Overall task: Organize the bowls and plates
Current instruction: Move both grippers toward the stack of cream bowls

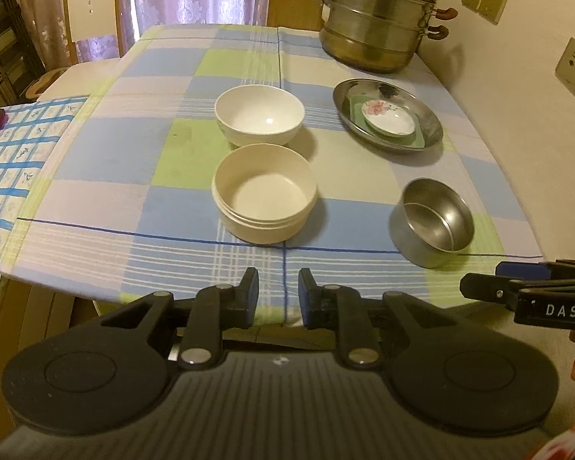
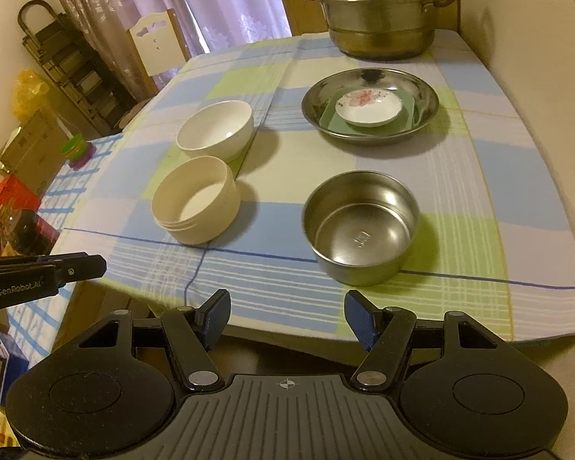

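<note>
A white round bowl [image 1: 259,114] [image 2: 215,130] and a cream straight-walled bowl [image 1: 265,193] [image 2: 195,199] stand mid-table. A steel bowl [image 1: 432,222] [image 2: 361,226] stands at the near right. A steel plate [image 1: 387,114] [image 2: 370,105] holds a green square plate [image 1: 418,140] [image 2: 406,109] and a small white flower saucer [image 1: 388,115] [image 2: 368,107]. My left gripper [image 1: 279,294] is open and empty at the near edge, before the cream bowl. My right gripper [image 2: 287,316] is open wide and empty, just before the steel bowl.
A tall steel steamer pot [image 1: 375,19] [image 2: 379,7] stands at the far right of the checked tablecloth [image 1: 134,153]. A wall [image 1: 536,115] runs along the right. A chair [image 1: 92,15] and a side table with a blue-grid cloth [image 1: 15,145] are at the left.
</note>
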Available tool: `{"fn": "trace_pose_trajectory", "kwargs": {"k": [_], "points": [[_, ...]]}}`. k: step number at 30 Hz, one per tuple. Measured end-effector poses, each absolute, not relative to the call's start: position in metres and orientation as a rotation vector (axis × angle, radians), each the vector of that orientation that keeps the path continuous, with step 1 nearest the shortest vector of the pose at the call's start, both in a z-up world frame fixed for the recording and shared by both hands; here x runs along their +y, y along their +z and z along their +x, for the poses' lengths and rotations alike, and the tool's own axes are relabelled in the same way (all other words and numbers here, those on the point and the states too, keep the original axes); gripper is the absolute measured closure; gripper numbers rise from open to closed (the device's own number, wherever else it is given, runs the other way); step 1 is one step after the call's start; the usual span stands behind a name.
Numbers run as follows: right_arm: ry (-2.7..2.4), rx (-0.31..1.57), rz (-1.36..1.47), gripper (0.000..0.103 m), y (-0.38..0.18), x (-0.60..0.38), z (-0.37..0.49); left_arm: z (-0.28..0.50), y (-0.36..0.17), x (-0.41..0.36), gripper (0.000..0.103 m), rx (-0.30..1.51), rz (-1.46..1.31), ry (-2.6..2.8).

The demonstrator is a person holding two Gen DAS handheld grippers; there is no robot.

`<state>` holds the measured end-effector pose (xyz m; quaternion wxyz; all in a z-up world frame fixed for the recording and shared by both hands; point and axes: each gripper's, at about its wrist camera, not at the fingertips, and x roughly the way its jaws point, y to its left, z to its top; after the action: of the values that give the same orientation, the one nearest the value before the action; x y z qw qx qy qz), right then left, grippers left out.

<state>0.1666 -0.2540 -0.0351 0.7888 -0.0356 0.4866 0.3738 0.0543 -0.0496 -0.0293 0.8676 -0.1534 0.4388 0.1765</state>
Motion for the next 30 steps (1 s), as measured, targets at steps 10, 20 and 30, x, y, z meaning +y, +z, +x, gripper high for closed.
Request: {"fn": "trace_pose_trajectory", "kwargs": {"k": [10,20,30], "points": [[0.761,1.071,-0.07,0.036,-0.043,-0.219,0.17,0.063,-0.04,-0.009,0.084,0.942,-0.338,0.353],[0.747,1.064,-0.03,0.037,-0.05,-0.183,0.183,0.086,-0.054,0.031,0.084,0.951,-0.386,0.293],[0.742,1.065,-0.016,0.041,-0.065,-0.142,0.202,0.122,-0.072,0.063,0.084,0.968,-0.373,0.235]]}}
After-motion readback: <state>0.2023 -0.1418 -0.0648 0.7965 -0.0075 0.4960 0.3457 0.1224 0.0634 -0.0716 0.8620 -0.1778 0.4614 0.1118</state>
